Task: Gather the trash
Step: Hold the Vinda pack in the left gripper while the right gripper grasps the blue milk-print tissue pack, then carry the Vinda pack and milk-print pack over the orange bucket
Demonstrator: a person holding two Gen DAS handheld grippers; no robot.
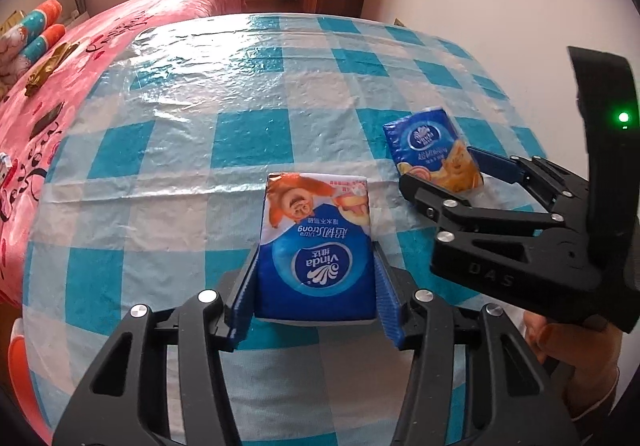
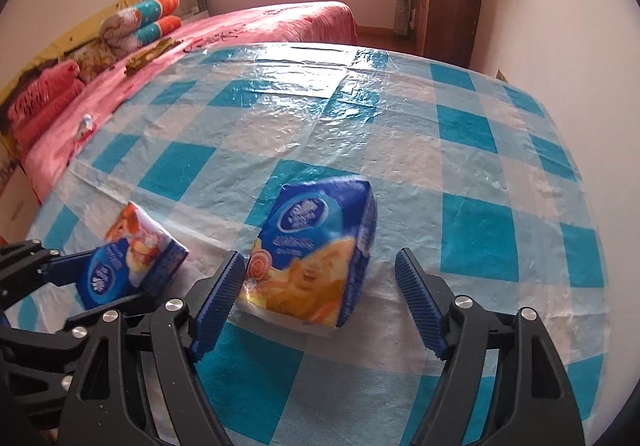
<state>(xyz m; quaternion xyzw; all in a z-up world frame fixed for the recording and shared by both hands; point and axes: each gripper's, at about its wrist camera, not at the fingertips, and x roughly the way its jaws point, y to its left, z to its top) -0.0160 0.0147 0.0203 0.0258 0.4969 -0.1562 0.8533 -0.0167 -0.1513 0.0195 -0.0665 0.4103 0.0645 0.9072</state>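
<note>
A blue tissue pack [image 1: 316, 246] lies on the blue-and-white checked tablecloth [image 1: 248, 133]. My left gripper [image 1: 316, 248] is shut on it, its blue pads pressing both long sides; the same pack [image 2: 132, 258] and left gripper [image 2: 130, 270] show at the left of the right wrist view. A second blue and orange tissue pack [image 2: 316, 246] stands tilted on the cloth [image 2: 460, 125] between the fingers of my right gripper [image 2: 320, 254]. Its left pad [image 2: 224, 286] touches the pack, while the right pad [image 2: 420, 298] stands apart, so it is open. This pack [image 1: 436, 149] and right gripper [image 1: 442, 165] also appear at right.
A bed with a pink cover [image 1: 100, 41] runs along the table's left side, with rolled blankets [image 2: 152, 17] on it. A wooden cabinet [image 2: 448, 1] stands at the back by the wall. A person's hand [image 1: 568, 350] holds the right gripper.
</note>
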